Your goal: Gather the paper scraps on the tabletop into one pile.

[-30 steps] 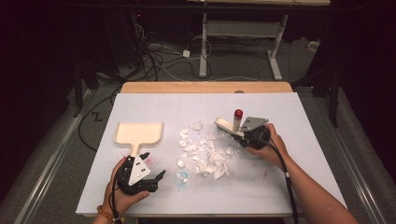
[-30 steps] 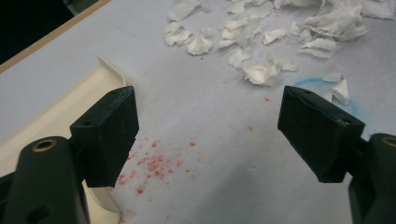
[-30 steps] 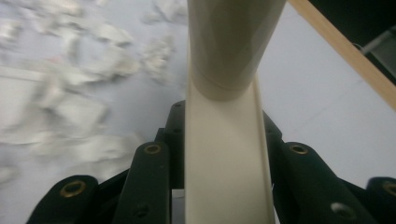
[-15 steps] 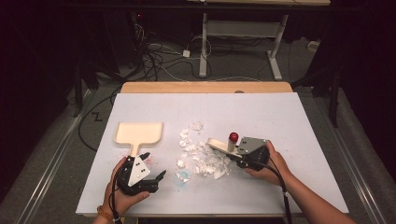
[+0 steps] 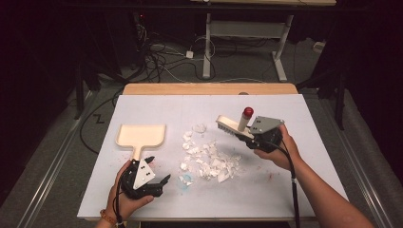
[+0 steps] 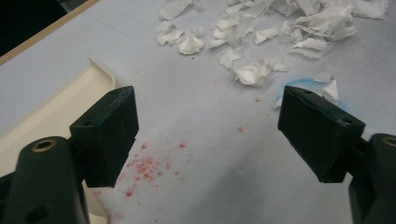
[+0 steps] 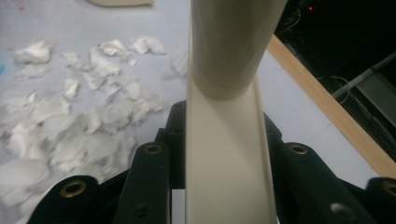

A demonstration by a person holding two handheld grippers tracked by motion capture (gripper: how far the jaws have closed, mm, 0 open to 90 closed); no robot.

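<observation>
Sweeping appears to be the work in hand, on a white counter [image 5: 142,199] strewn at its middle with torn paper scraps [image 5: 209,159]. Compared with a second ago, the right hand has carried its brush [image 5: 233,127] down into the pile half a second back and now lifted it up and away again, so that it hangs over the right edge of the scraps rather than among them; I judge this as the return between strokes, with the pile still loose and none of it yet in the dustpan [image 5: 141,136]. The dustpan lies flat at the left of the scraps, its mouth away from the person, handle pointing towards the left hand, in the same place as before. The right claw [image 5: 252,137] is clamped on the cream handle of the brush, which the right gripper view shows squeezed between both jaws [image 7: 224,177], bristle head pointing left towards the pile and a red-capped end [image 5: 248,112] sticking up. The left claw [image 5: 159,183] rests low near the front edge, unmoved, jaws wide apart and empty, just beside the dustpan handle [image 6: 46,121].
</observation>
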